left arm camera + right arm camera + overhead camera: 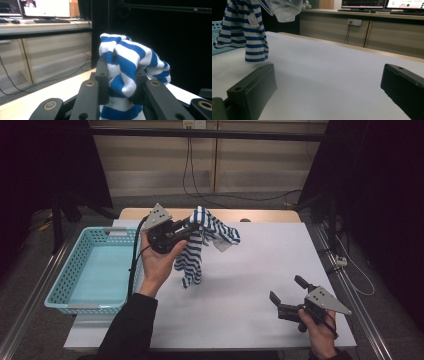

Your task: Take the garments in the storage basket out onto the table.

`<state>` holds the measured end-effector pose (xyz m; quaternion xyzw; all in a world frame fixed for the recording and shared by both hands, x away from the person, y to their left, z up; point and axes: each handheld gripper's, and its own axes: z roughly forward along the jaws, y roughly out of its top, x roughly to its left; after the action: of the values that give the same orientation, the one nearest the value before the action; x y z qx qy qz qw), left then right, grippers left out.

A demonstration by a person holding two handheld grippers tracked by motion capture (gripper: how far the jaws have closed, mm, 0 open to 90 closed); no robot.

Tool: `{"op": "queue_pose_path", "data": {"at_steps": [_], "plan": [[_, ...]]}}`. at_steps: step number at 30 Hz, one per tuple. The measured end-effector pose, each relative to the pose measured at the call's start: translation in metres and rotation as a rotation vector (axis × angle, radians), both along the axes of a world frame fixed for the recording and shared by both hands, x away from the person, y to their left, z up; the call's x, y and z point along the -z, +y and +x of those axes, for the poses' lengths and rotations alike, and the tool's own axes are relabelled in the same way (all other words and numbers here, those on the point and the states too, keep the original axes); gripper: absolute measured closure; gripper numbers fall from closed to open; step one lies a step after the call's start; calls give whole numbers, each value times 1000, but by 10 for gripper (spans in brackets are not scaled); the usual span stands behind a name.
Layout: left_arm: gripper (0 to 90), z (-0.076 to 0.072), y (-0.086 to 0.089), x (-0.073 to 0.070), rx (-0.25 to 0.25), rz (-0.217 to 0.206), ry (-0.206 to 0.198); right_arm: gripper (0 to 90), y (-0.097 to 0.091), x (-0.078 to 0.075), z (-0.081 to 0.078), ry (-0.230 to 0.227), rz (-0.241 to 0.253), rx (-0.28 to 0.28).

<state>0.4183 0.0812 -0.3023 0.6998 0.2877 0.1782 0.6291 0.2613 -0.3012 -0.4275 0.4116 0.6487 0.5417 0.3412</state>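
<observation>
A blue-and-white striped garment [200,245] hangs in the air over the white table's [260,265] back left part. My left gripper [192,227] is shut on its bunched top, held up by a hand. Seen along the left gripper's own jaws, the striped cloth [125,67] is pinched between both pads. The garment's lower end dangles just above the tabletop, and its white label shows on the striped garment [247,35] in the right gripper view. Low over the table's front right, my right gripper [289,289] stands open with nothing between its fingers, the same right gripper [329,87] pointing across the bare surface.
A light blue plastic basket [65,270] sits at the table's left edge, its floor bare. Desks with monitors [362,3] stand beyond the table. Dark curtains and cables line the back. The table's middle and right are free room.
</observation>
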Motion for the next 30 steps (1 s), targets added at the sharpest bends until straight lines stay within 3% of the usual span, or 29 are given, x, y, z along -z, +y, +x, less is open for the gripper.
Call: {"op": "queue_pose_path", "data": {"at_steps": [10,15,24,30], "plan": [[739,10,-15,27,28,57,75,0,1,0,-1,-5,-2,1],[739,14,-16,43,25,59,124,0,1,0,-2,-4,-8,3],[738,20,-26,69,54,136,206,0,1,0,-2,-3,-10,2],[737,24,-32,81,65,153,242,0,1,0,-2,-3,-10,-2]]}}
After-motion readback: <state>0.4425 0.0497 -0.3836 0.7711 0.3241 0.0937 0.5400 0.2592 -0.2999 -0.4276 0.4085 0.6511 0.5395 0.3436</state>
